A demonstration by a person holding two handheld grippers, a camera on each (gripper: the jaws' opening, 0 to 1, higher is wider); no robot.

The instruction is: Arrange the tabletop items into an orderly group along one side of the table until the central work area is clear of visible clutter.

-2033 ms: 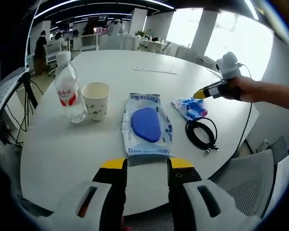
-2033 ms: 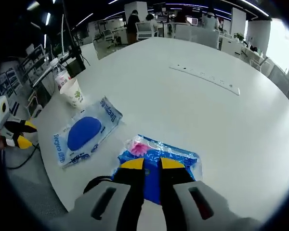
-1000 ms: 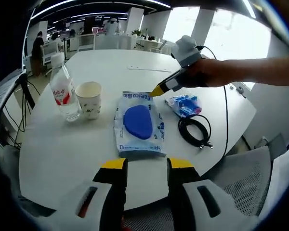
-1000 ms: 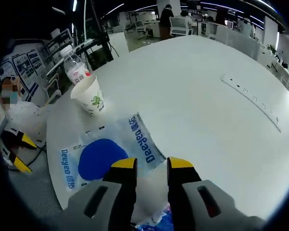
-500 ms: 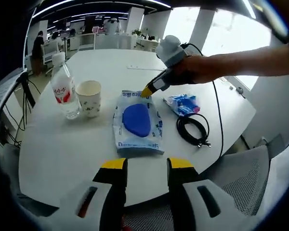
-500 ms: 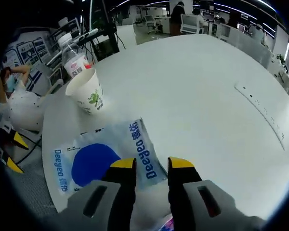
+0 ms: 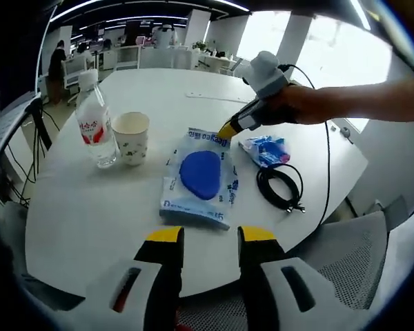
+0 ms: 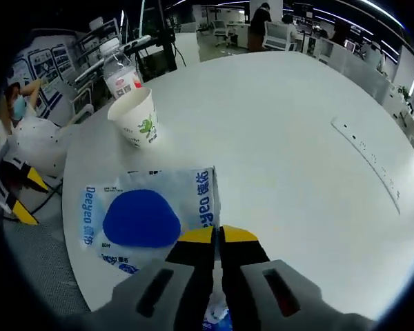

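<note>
In the left gripper view, the left tongs [image 7: 205, 238] rise from the bottom with their two yellow-tipped jaws apart and nothing between them. They are over the near edge of the white worktop [image 7: 90, 207], short of the things on it. From the right side a person's forearm comes in almost level, and the hand [image 7: 290, 109] holds the right tongs [image 7: 227, 129], which slant down toward the left. Their yellow tips touch the far corner of the wipes pack [image 7: 200, 176]. The pack is a flat white and blue packet with a blue oval lid. It lies on the worktop with its long axis running from the near side to the far side, turned a little to the right at the far end. On the left of it stand a paper cup [image 7: 132, 138] and, just beside the cup, a water bottle [image 7: 96, 128], both upright. On the right of the pack lie a small blue packet [image 7: 266, 149] and a coiled black cable [image 7: 283, 187].

In the right gripper view, the right tongs [image 8: 218, 236] have their jaws together on the near edge of the wipes pack [image 8: 148, 215], at the corner close to the printed blue letters. Here the pack stretches leftward from the tips. The paper cup [image 8: 139, 116] and the water bottle [image 8: 121, 73] stand further away, at upper left.
</note>
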